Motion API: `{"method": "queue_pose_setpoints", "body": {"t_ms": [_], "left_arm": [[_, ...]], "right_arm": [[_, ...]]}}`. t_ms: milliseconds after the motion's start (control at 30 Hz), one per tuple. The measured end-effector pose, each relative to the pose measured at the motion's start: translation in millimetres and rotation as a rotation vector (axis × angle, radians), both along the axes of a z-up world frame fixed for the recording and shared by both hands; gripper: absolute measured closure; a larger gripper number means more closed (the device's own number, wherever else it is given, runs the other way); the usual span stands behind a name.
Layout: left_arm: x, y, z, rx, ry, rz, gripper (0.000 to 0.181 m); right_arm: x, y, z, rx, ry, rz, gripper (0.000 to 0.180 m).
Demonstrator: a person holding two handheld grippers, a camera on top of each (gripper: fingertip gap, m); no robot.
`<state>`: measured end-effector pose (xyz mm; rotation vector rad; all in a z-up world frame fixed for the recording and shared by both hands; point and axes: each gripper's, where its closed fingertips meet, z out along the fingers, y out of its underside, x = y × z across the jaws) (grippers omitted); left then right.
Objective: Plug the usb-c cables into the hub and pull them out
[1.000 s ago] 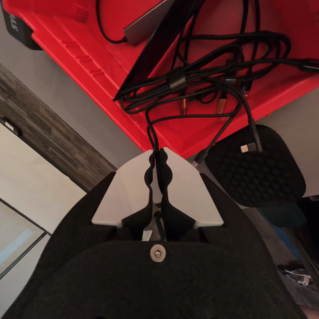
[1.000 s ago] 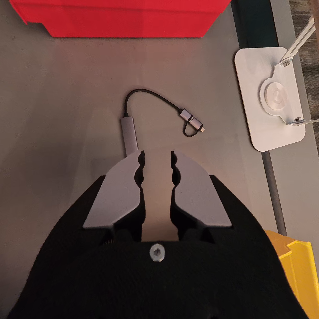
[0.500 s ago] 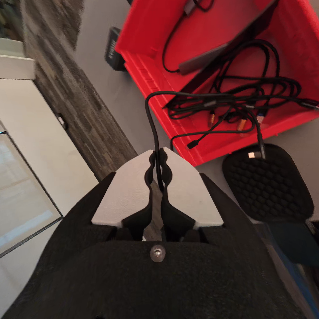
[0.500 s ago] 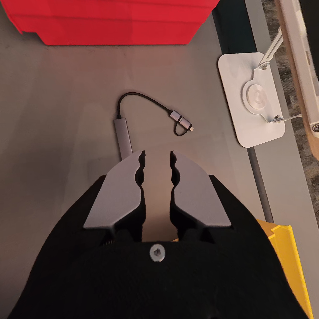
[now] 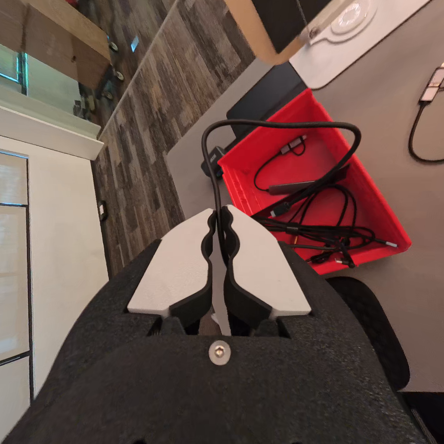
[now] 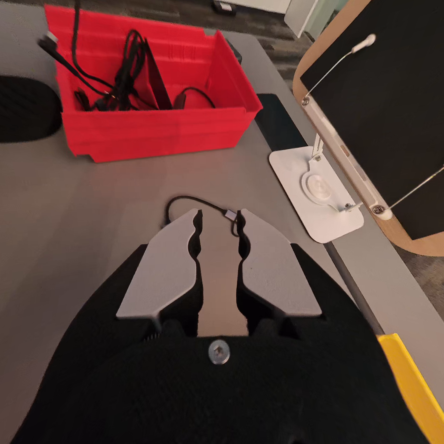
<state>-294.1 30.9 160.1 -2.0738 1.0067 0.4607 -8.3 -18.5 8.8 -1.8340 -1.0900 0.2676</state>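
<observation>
My left gripper (image 5: pixel 218 211) is shut on a black usb-c cable (image 5: pixel 276 123). The cable arcs up from the fingertips, over to the right and back down into the red bin (image 5: pixel 374 199); its plug (image 5: pixel 280 212) hangs by the bin's near wall. A second grey hub (image 5: pixel 290 188) lies in the bin beside a tangle of black cables (image 5: pixel 324 237). My right gripper (image 6: pixel 219 211) is open and empty, low over the grey table. The table hub's body is hidden under its left finger; only the hub's short lead (image 6: pixel 189 198) and grey connector (image 6: pixel 230 213) show.
The red bin (image 6: pixel 156 129) stands behind the right gripper, with a black honeycomb pad (image 6: pixel 24 108) to its left. A white stand base (image 6: pixel 317 192) and a black-faced, wood-edged board (image 6: pixel 374 108) are at the right. A yellow bin (image 6: pixel 408 384) is at the near right. Across from one pair of fingers to the other is roughly 35 cm. From the right gripper's tips to the hub's short lead (image 6: pixel 189 198) is close to 20 cm. The left camera catches it too, in the left wrist view (image 5: pixel 409 144).
My left gripper has lifted and swung away from the bin, drawing the held cable up into a high loop. My right gripper has moved forward over the hub and tilted up, still open.
</observation>
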Motion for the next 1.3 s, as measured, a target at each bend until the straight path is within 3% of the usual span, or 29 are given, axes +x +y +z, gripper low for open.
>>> {"method": "queue_pose_setpoints", "body": {"t_ms": [200,433,567,933,1300], "left_arm": [[9.5,1.3,31.5,0.038,0.053,0.003,0.177],[35.6,-5.7,60.3,0.081,0.06,-0.041,0.177],[40.9,-2.7,78.5,0.099,0.08,-0.036,0.177],[31.9,5.6,137.6,0.193,0.093,0.016,0.177],[48.8,-1.1,140.6,0.131,0.016,-0.034,0.177]], "right_arm": [[-12.0,-6.6,4.1,-0.015,0.062,0.051,0.151],[-87.8,-53.5,28.4,0.033,0.292,0.328,0.15],[-104.2,-63.8,25.9,0.092,0.232,0.342,0.149],[-118.7,-66.8,5.7,0.0,0.237,0.365,0.149],[-107.3,-55.3,10.7,0.02,0.255,0.321,0.149]]}}
